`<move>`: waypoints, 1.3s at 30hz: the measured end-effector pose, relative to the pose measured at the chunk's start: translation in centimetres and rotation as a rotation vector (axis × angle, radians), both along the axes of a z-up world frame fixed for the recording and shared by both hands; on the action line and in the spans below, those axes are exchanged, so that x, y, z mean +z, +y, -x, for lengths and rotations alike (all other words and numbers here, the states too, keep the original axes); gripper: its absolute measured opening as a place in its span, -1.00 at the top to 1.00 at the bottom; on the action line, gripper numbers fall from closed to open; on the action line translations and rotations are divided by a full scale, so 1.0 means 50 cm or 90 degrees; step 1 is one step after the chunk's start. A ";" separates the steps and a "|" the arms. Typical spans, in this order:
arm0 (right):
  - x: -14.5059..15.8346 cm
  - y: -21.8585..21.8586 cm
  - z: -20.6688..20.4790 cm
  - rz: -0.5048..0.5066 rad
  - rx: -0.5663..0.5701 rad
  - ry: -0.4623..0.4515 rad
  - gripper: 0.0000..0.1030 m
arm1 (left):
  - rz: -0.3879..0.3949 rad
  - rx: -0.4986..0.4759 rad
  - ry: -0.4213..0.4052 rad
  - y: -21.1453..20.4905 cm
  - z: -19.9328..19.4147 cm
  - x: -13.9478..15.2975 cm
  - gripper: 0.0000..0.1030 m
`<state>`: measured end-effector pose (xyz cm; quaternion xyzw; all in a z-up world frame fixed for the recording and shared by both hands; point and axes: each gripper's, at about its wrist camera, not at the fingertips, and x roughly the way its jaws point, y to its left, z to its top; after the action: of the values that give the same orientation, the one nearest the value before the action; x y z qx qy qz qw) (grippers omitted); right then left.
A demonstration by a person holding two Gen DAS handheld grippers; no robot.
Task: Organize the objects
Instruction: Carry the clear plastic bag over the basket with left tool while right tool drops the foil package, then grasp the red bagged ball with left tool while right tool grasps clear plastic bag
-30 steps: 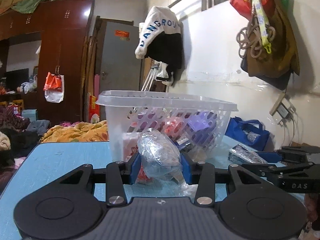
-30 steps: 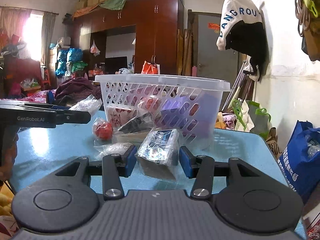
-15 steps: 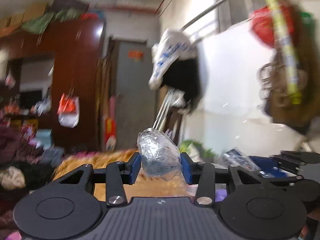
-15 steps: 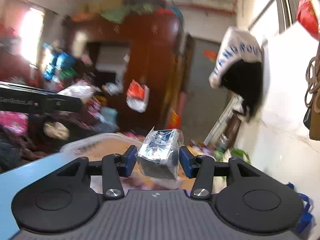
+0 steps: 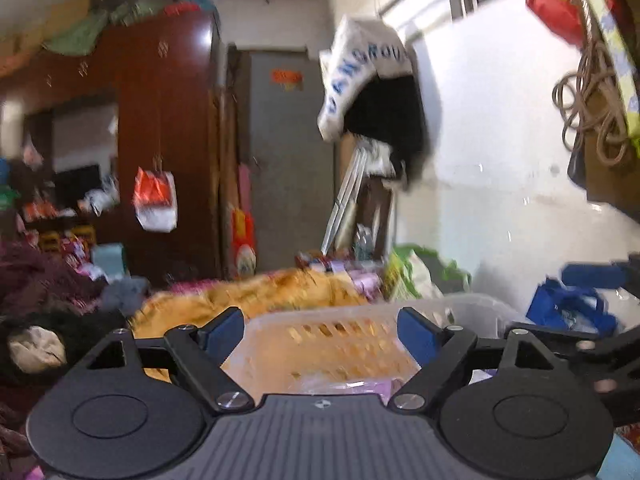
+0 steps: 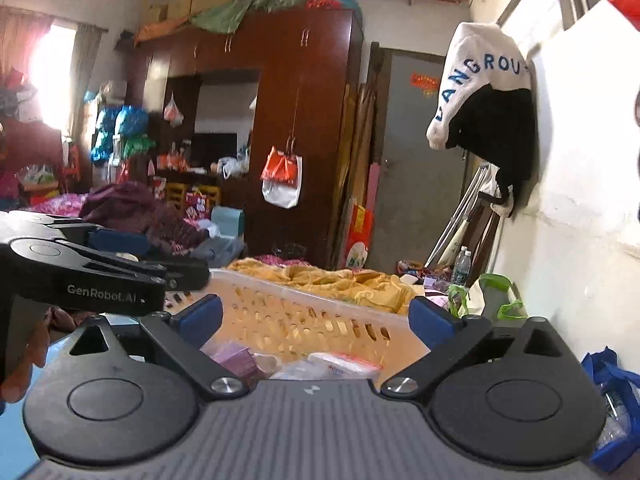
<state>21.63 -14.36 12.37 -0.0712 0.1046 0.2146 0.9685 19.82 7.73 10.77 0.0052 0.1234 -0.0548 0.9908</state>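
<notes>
Left gripper [image 5: 322,330] and right gripper [image 6: 316,318] both poised above the white slotted plastic basket [image 6: 304,312], jaws spreading wide, nothing between the blue pads [image 6: 430,316]. Clear-wrapped packets [image 6: 340,362] and a purple pack [image 6: 234,358] lying inside the basket. Basket standing on the blue tabletop [image 6: 16,440].
</notes>
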 end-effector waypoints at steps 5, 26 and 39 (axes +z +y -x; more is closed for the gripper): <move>-0.032 -0.032 0.091 -0.043 0.004 -0.011 -1.00 | 0.022 -0.062 -0.021 0.019 0.115 -0.011 -0.71; -0.233 0.102 0.084 0.062 0.124 0.229 -0.21 | 0.029 -0.033 0.150 0.076 0.117 -0.209 -0.53; -0.239 -0.039 0.135 -0.061 0.109 0.188 -0.03 | -0.009 -0.027 0.197 0.022 0.073 -0.241 -0.53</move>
<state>14.88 -16.30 0.41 -0.0015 0.2293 0.3087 0.9231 16.16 8.84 -1.26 0.0060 0.2749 -0.0753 0.9585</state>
